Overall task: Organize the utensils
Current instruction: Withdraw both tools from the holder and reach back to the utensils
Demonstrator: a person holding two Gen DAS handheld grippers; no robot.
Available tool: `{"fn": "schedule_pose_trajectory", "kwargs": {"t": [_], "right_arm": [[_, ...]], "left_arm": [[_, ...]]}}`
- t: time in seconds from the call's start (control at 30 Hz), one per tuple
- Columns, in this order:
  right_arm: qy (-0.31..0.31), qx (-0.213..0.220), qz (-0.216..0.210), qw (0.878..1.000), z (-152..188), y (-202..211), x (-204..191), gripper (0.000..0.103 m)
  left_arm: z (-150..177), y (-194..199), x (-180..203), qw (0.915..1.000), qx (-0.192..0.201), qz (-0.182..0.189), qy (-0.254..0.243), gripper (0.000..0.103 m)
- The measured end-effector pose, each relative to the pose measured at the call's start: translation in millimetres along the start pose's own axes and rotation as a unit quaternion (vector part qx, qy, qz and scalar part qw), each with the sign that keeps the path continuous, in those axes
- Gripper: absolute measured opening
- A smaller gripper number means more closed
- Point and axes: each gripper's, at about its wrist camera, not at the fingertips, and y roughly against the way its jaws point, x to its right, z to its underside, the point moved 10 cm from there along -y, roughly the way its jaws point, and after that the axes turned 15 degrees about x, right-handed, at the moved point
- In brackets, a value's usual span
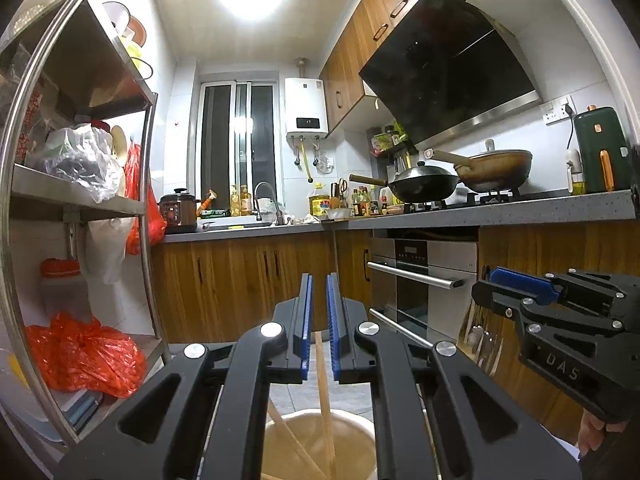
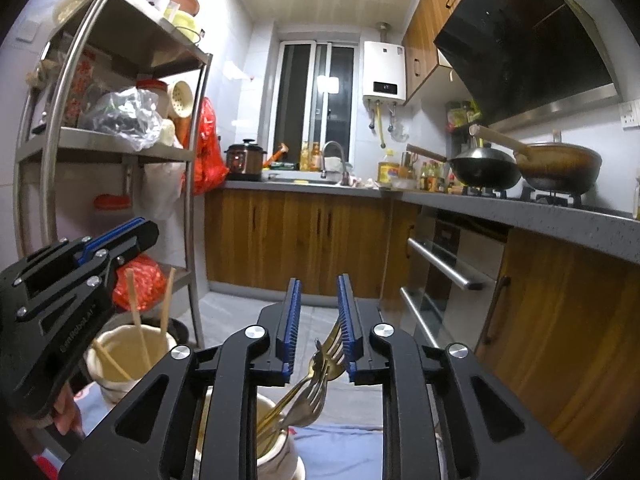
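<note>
Looking largely sorted already, judging by how things are lying: wooden chopsticks [image 2: 136, 320] standing together in a cream ceramic cup [image 2: 116, 364] on the left, gold-toned forks [image 2: 316, 384] leaning as a bunch in a second cream holder [image 2: 276, 452] nearer the right; seeing no loose utensil elsewhere, though much of the cloth-covered surface [image 2: 340, 452] is hiding behind the gripper bodies, so not ruling out leftovers

Hovering above the chopstick cup, the left gripper [image 1: 319, 280] showing its blue pads parted by a narrow gap; one chopstick [image 1: 325, 392] rising between the jaws, yet not appearing pinched, with daylight either side of the stick, so reading as slightly open and carrying nothing

Hanging over the fork holder, the right gripper [image 2: 319, 280] spreading wider, fork tines reaching up to the inner face of the right pad [image 2: 347, 320], possibly brushing it, without being clamped; holding nothing

Probably remaining: only tidying
</note>
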Motion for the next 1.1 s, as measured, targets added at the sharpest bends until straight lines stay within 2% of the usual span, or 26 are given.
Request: {"fn": "schedule_pose_trajectory", "kwargs": {"t": [0.07, 0.17, 0.2, 0.27, 0.33, 0.4, 0.43, 0.63, 0.8, 1.1], "right_arm": [[-0.007, 0.001, -0.001, 1.000, -3.8, 4.2, 2.4, 0.029], [-0.012, 0.002, 0.000, 1.000, -10.3, 15.2, 7.2, 0.038], [-0.012, 0.003, 0.001, 1.000, -13.0, 20.1, 8.9, 0.040], [-0.014, 0.003, 0.002, 1.000, -17.8, 29.0, 12.9, 0.052], [-0.020, 0.003, -0.001, 1.000, -21.5, 38.5, 15.5, 0.064], [-0.024, 0.002, -0.004, 1.000, -23.8, 50.9, 16.7, 0.073], [-0.025, 0.001, -0.005, 1.000, -24.0, 54.9, 17.7, 0.078], [-0.033, -0.009, -0.006, 0.999, -20.1, 81.2, 22.4, 0.096], [-0.025, -0.015, 0.006, 1.000, -13.4, 96.9, 25.1, 0.098], [-0.034, -0.050, 0.014, 0.998, 13.1, 118.7, 34.3, 0.098]], "left_arm": [[-5.8, 4.9, -1.2, 1.0000, 0.000, -0.002, -0.006, 0.009], [-12.7, 13.9, -2.6, 0.9999, -0.002, -0.007, -0.011, 0.028], [-15.5, 18.5, -3.7, 0.9999, -0.002, -0.010, -0.013, 0.029], [-19.6, 26.0, -5.9, 0.9997, -0.007, -0.016, -0.019, 0.029], [-22.5, 36.3, -8.3, 0.9996, -0.015, -0.019, -0.015, 0.034], [-24.4, 46.4, -11.4, 0.9995, -0.021, -0.023, -0.005, 0.056], [-25.8, 54.7, -12.5, 0.9994, -0.023, -0.024, 0.003, 0.060], [-31.1, 89.7, -8.5, 0.9991, -0.034, -0.018, 0.016, 0.084], [-33.3, 115.2, -0.7, 0.9987, -0.041, -0.012, 0.027, 0.096], [-23.6, 140.2, 5.4, 0.9973, -0.065, -0.013, 0.031, 0.097]]}}
